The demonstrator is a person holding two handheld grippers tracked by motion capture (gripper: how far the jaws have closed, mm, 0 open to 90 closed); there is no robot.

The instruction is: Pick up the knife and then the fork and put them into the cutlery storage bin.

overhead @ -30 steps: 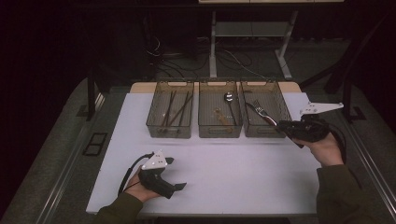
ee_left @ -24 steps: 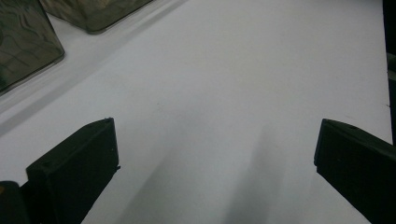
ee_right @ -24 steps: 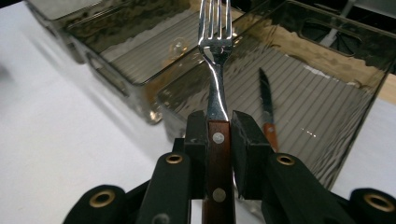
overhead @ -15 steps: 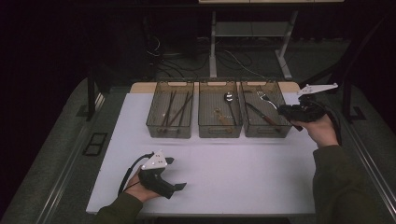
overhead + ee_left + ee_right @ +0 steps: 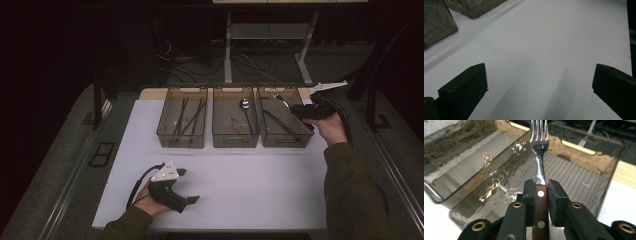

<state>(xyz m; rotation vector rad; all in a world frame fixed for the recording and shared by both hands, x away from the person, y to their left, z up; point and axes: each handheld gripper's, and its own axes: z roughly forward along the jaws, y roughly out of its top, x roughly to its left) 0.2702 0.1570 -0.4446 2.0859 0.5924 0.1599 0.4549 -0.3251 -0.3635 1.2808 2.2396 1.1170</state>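
A fork (image 5: 539,145) with a steel head and a riveted wooden handle sticks out from my right gripper (image 5: 540,188), which is shut on the handle. Its tines point into the rightmost clear bin (image 5: 586,147). From above, the right gripper (image 5: 301,111) hovers at that right bin's (image 5: 285,141) far right side, with the fork (image 5: 281,99) over its inside. A dark-handled utensil (image 5: 278,123) lies in the same bin. My left gripper (image 5: 190,185) rests near the table's front left, and its jaws stand wide apart over bare white tabletop (image 5: 539,82).
Three clear bins stand in a row at the back of the white table (image 5: 250,175): the left bin (image 5: 181,137) holds dark sticks, the middle bin (image 5: 235,140) a spoon (image 5: 245,105). Cables and a stand's legs lie on the floor beyond.
The right hand has carried the fork away from the person and slightly left, from beside the right bin to over it. The left gripper has stayed put.
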